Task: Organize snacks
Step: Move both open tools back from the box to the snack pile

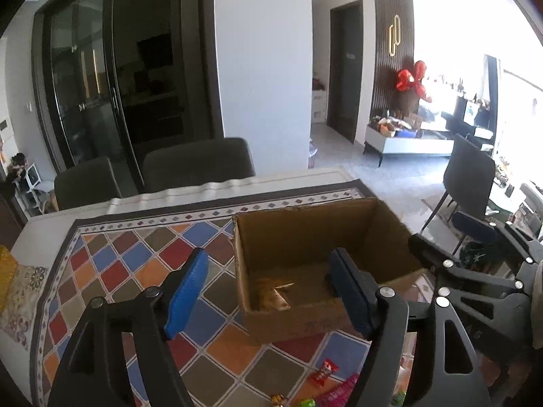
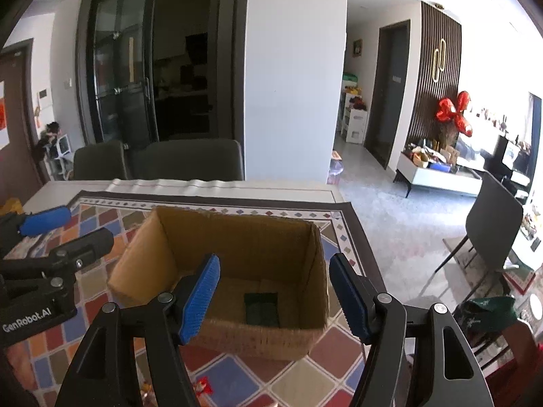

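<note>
An open cardboard box (image 1: 305, 230) stands on the diamond-patterned tablecloth (image 1: 135, 261). A tan snack packet (image 1: 273, 296) lies on its floor in the left wrist view. The right wrist view shows a dark green packet (image 2: 261, 308) inside the same box (image 2: 237, 237). My left gripper (image 1: 269, 254) is open over the box's near left corner, with nothing between its blue pads (image 1: 186, 291). My right gripper (image 2: 275, 259) is open above the box's near wall and also holds nothing. Loose snacks lie in front of the box: a red packet (image 1: 324, 373) and a pink one (image 1: 339, 393).
Two dark chairs (image 1: 197, 162) stand behind the table's far edge. A yellow object (image 1: 6, 271) sits at the far left of the table. Another dark chair (image 2: 492, 234) stands on the floor to the right. The left gripper (image 2: 88, 224) appears at the left of the right wrist view.
</note>
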### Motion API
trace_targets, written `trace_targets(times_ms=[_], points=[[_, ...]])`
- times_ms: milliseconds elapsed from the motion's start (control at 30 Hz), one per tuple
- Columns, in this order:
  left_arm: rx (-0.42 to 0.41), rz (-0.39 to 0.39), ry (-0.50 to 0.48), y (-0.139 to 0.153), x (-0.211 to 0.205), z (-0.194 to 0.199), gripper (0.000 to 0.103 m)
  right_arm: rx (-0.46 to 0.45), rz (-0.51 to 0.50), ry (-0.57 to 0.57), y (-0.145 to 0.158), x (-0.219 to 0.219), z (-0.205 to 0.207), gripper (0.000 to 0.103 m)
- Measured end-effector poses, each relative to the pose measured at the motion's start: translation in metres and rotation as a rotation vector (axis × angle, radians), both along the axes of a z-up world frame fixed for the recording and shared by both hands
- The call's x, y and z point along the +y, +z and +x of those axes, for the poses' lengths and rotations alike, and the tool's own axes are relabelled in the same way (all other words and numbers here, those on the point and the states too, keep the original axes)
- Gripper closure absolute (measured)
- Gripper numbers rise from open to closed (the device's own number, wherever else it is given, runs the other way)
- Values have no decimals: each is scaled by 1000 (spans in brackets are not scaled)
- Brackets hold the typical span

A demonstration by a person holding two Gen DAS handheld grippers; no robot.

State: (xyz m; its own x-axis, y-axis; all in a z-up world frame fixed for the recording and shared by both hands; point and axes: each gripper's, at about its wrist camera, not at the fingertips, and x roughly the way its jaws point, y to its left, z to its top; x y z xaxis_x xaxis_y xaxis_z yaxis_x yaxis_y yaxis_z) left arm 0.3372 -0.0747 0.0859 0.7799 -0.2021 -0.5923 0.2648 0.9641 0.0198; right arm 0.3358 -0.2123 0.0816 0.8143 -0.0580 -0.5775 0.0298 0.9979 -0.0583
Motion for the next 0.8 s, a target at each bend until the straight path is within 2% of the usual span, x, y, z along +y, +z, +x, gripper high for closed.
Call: trace_targets(times_ms=[233, 567, 800], points=[[-66, -12, -18, 10, 2, -55, 25, -48, -1, 35, 9, 7, -52, 35], [-44, -45, -45, -9, 1, -113, 24, -62, 14, 42, 0, 6, -113, 35], [-16, -27, -61, -29, -1, -139, 22, -41, 12, 47, -19, 5, -144, 35]])
